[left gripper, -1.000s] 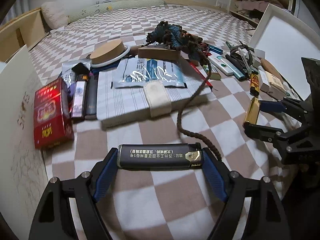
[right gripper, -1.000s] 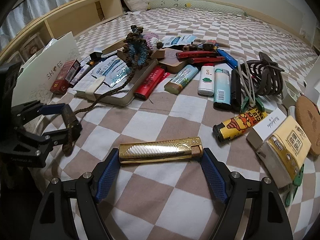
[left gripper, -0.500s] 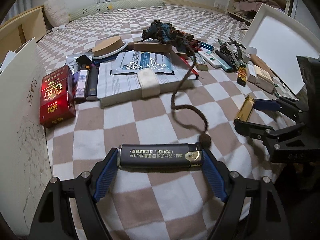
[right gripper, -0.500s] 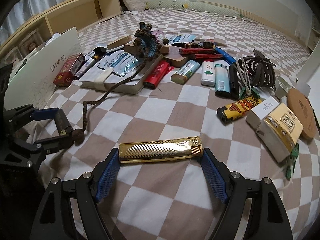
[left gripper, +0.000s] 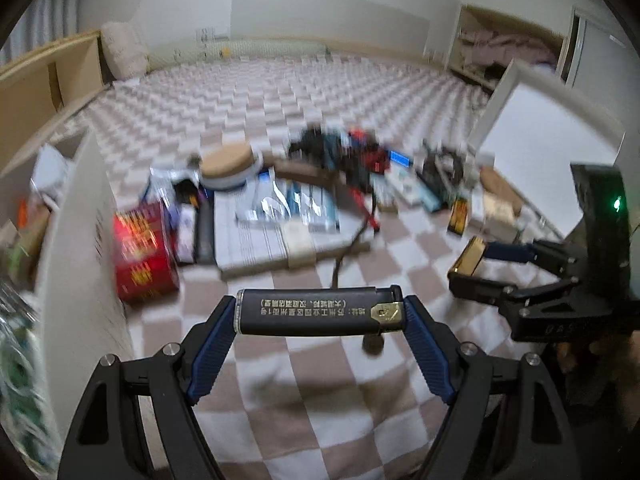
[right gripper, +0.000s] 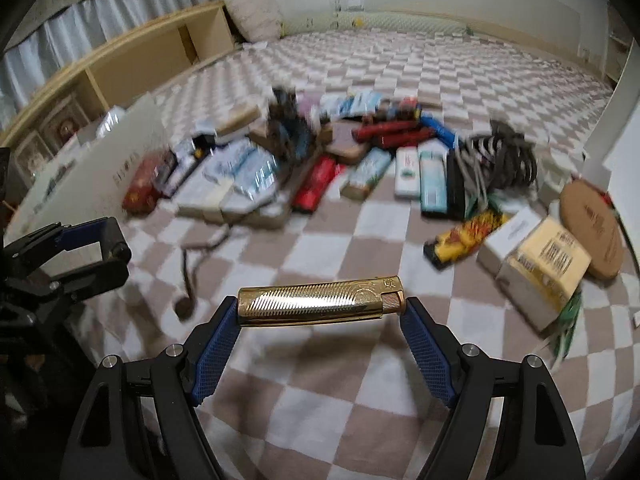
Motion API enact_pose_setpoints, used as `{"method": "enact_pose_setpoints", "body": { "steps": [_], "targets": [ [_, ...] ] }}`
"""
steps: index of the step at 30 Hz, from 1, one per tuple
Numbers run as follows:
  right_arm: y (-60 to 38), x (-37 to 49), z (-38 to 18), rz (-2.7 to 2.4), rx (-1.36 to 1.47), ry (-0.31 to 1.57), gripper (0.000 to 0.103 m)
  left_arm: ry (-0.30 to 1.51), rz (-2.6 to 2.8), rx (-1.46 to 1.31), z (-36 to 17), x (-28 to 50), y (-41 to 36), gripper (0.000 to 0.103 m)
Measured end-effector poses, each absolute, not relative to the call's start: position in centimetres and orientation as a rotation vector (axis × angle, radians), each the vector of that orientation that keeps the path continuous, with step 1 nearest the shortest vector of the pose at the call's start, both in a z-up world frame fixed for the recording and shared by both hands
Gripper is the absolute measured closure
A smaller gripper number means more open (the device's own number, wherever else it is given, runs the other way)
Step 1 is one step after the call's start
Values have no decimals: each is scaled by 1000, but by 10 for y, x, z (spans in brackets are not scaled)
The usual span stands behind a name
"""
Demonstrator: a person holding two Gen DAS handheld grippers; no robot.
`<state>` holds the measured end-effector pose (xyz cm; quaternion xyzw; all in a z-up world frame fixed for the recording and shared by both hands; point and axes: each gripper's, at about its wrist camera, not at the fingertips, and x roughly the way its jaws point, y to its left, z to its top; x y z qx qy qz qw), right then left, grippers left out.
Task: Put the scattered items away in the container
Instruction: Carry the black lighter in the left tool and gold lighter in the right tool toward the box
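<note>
My left gripper (left gripper: 318, 314) is shut endwise on a black lighter (left gripper: 316, 311) with gold trim, held above the checked bedspread. My right gripper (right gripper: 320, 306) is shut endwise on a ribbed gold lighter (right gripper: 318, 300). Each gripper shows in the other's view: the right one (left gripper: 476, 258) at the right edge with the gold lighter, the left one (right gripper: 108, 246) at the left edge. A white box wall (left gripper: 80, 248) stands at the left, with blurred items inside behind it. A scattered pile lies ahead: a red pack (left gripper: 142, 248), a notebook (left gripper: 256, 240) and several lighters (right gripper: 432, 182).
A brown braided cord (right gripper: 188, 276) trails from the pile toward me. A white lid or panel (left gripper: 536, 148) leans at the right. A cork disc (right gripper: 592, 228), small cartons (right gripper: 540, 264) and a dark coiled clip (right gripper: 504, 156) lie to the right. A wooden shelf (right gripper: 120, 68) runs along the left.
Both grippers have risen with their lighters and tipped up, so the pile looks smaller and farther and more of the room shows. The current views are motion-blurred.
</note>
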<state>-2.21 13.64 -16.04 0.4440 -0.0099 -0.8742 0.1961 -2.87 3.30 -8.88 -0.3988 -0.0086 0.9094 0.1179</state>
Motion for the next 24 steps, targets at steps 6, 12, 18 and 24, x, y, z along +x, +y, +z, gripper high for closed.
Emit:
{"method": "enact_pose_setpoints", "body": {
  "steps": [6,12,18,24],
  "targets": [
    [118,-26,-123,-2446,1129,-33,22,-104,2712,-1061,-54,-26,14,21],
    [90,-31,-93,-2434,1044,15,22,-129,2788,-981,-23,-16,-7,21],
    [63,-32,-75,-2396,992,36,22,-166,2845,-957,-7,-10,-37,21],
    [34,-32,-61,-2352,958,52,22,-218,2922,-958,0,0,-77,21]
  ]
}}
